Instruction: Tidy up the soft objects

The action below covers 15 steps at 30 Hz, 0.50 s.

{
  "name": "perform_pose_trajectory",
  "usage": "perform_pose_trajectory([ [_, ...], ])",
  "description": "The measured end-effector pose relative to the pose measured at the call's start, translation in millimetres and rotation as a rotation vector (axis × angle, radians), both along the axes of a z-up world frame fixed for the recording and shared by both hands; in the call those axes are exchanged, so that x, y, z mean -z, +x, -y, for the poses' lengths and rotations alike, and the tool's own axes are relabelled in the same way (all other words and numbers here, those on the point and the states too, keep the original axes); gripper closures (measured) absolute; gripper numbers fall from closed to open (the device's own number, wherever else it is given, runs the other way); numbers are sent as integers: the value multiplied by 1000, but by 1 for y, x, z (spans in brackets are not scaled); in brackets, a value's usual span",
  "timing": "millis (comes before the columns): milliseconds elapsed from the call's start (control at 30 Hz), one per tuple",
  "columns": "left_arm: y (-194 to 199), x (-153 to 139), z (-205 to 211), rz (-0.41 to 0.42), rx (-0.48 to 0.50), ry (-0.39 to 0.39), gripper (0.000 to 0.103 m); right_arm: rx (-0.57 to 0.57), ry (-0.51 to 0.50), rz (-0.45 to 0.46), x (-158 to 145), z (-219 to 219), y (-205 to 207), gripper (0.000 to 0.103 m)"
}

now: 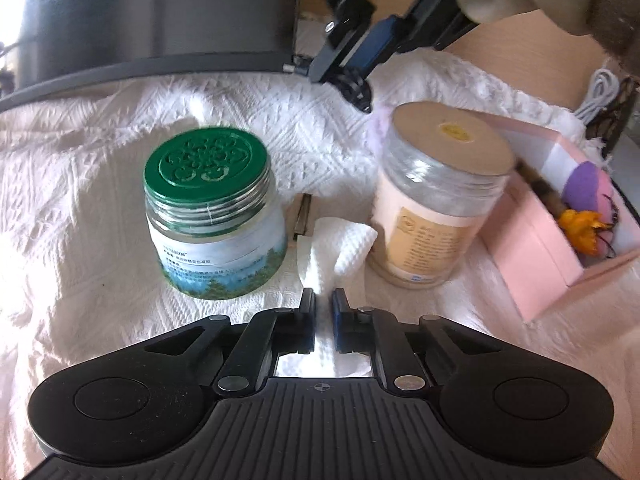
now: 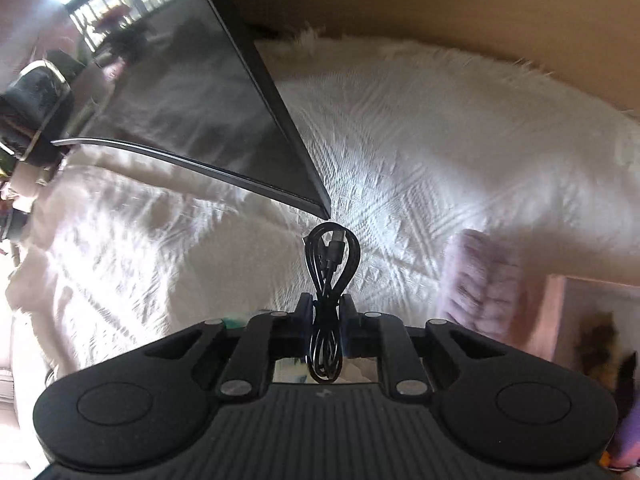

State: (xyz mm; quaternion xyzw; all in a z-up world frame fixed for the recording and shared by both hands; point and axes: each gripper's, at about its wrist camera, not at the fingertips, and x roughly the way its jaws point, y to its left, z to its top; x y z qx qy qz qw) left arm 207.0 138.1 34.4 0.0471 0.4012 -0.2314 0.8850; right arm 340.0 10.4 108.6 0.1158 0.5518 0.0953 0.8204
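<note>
Right gripper (image 2: 325, 308) clamping a coiled black cable (image 2: 330, 280), carrying it above the white blanket (image 2: 400, 140); left gripper (image 1: 323, 300) pinching a white tissue (image 1: 340, 246) between two jars; next, probably steering both toward the pink box (image 1: 536, 248), then letting go

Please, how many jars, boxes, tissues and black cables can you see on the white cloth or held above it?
Jars: 2, green-lid jar and tan-lid jar
Boxes: 1, pink box
Tissues: 1, white tissue
Black cables: 1, black cable
Total: 5
</note>
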Motion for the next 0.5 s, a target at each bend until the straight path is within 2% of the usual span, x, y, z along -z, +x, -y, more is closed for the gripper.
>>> perform_pose_trajectory([
  [133,-14,-16,-9,30,23,2,93,-27,16,73,-27,16,-25,90],
  [267,-29,-46,-19,108,34,-4,93,-43,24,143,-51,28,-51,90],
  [500,-16,-109,-30,217,14,-67,93,-57,32,261,-90,45,-97,90],
])
